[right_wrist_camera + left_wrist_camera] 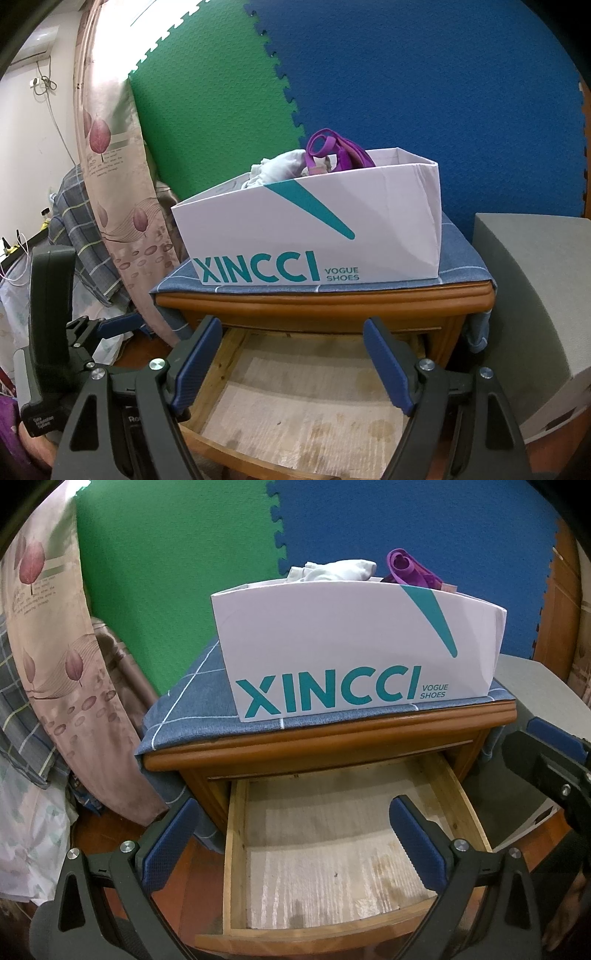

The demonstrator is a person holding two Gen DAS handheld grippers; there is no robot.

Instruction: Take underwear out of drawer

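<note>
The drawer (332,853) stood open and bare, just scuffed pale wood inside. The underwear (332,570), soft white and purple cloth, sat heaped in the glossy card shoebox (351,653) on top. Looked finished. Left gripper (291,834) and right gripper (291,365) both gaped, holding nothing.

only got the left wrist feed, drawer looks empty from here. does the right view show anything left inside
Observer: No. In the right wrist view the drawer shows only a bare, stained liner.
Operator: is the box's far end in view for you
Observer: Yes. The shoebox shows its right end wall, with purple underwear draped just behind the front rim.
Operator: what's left of the curtain
Observer: A white wall with an air conditioner near the top.
</note>
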